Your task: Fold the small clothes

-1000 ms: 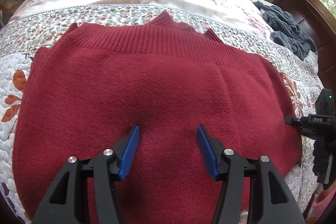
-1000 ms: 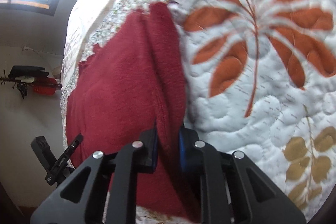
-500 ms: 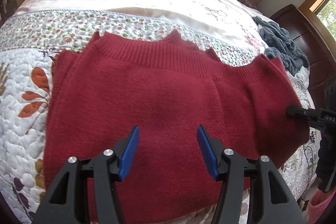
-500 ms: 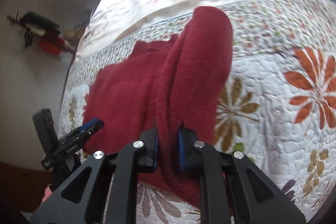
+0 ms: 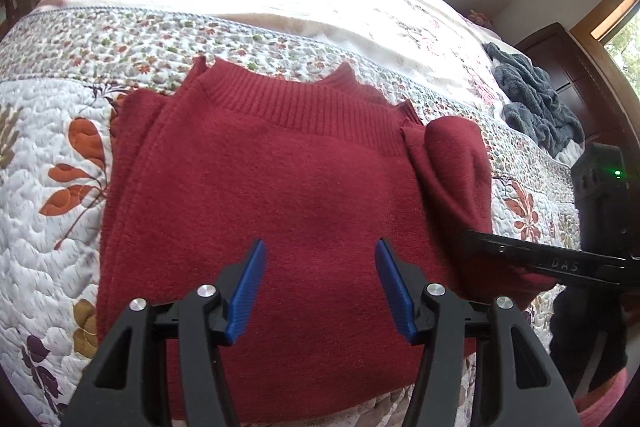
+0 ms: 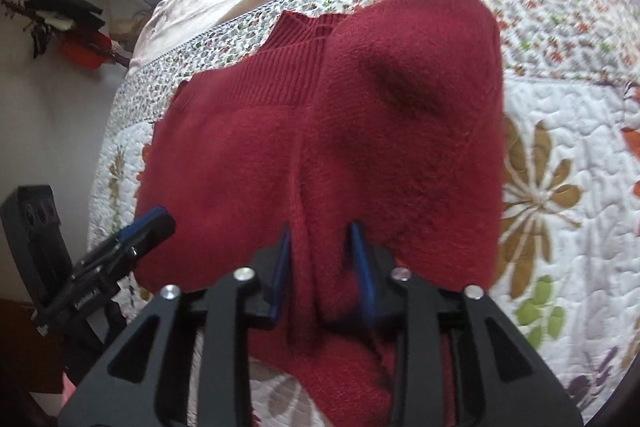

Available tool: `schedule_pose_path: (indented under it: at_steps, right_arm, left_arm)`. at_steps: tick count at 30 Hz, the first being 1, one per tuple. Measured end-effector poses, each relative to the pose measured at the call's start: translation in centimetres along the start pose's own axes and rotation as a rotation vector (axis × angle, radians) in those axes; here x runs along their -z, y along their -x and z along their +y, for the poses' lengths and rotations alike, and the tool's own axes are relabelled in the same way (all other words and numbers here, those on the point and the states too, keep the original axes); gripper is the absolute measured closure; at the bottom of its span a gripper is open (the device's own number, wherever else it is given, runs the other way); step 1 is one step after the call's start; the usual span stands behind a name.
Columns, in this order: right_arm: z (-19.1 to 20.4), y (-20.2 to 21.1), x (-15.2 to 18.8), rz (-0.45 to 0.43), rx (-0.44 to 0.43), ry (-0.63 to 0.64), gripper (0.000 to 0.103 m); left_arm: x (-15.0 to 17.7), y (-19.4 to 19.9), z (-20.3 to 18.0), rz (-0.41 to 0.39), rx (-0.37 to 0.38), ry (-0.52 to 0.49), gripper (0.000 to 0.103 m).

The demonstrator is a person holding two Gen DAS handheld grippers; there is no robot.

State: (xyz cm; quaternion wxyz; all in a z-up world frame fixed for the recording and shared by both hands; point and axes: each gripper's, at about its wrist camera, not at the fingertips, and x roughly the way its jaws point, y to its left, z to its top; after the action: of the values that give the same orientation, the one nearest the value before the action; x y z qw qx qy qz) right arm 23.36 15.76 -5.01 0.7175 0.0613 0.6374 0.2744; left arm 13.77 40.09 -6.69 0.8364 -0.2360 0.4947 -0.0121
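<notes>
A red sweater [image 5: 280,211] is spread on the quilt [image 5: 52,227] of a bed, with its ribbed band [image 5: 304,103] turned toward the far side. The left tongs [image 5: 320,291] are held wide above the near middle of the sweater, and nothing is gripped between the blue pads [image 5: 248,291]. The right tongs [image 6: 322,267] are parted a little, and a fold of the sweater's right edge lies between the pads [image 6: 362,267]; whether it is pinched cannot be told. That right part of the sweater [image 6: 408,131] is raised and doubled over toward the middle, so that a rounded hump is formed. A grey cloth [image 5: 536,103] is bunched at the far right edge of the bed, well apart from the sweater.
</notes>
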Motion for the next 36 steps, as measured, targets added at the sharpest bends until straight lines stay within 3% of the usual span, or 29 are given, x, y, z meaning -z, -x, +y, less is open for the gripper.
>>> schedule_pose_path:
  at_steps: [2, 6, 10, 15, 22, 36]
  right_arm:
    - [-0.1, -0.6, -0.1, 0.011, -0.043, -0.026, 0.062]
    - [-0.5, 0.2, -0.3, 0.018, -0.095, -0.066, 0.061]
    - [-2.2, 4.5, -0.3, -0.045, -0.204, -0.122, 0.061]
    - [-6.0, 8.9, 0.7, -0.124, -0.198, -0.169, 0.06]
    - [-12.4, 8.6, 4.1, -0.116, -0.144, -0.248, 0.06]
    - [-15.5, 4.3, 7.3, -0.061, -0.141, -0.284, 0.06]
  left_arm:
    - [0.1, 0.0, 0.0, 0.005, 0.006, 0.006, 0.046]
    - [0.1, -0.1, -0.2, 0.016, 0.032, 0.023, 0.046]
    - [0.0, -0.4, -1.4, 0.032, 0.083, 0.034, 0.046]
    - [-0.9, -1.8, -3.8, 0.065, 0.196, 0.071, 0.046]
    - [-1.9, -6.3, -6.1, 0.151, 0.314, 0.175, 0.046]
    - [-2.9, -10.6, -8.4, 0.188, 0.314, 0.194, 0.047]
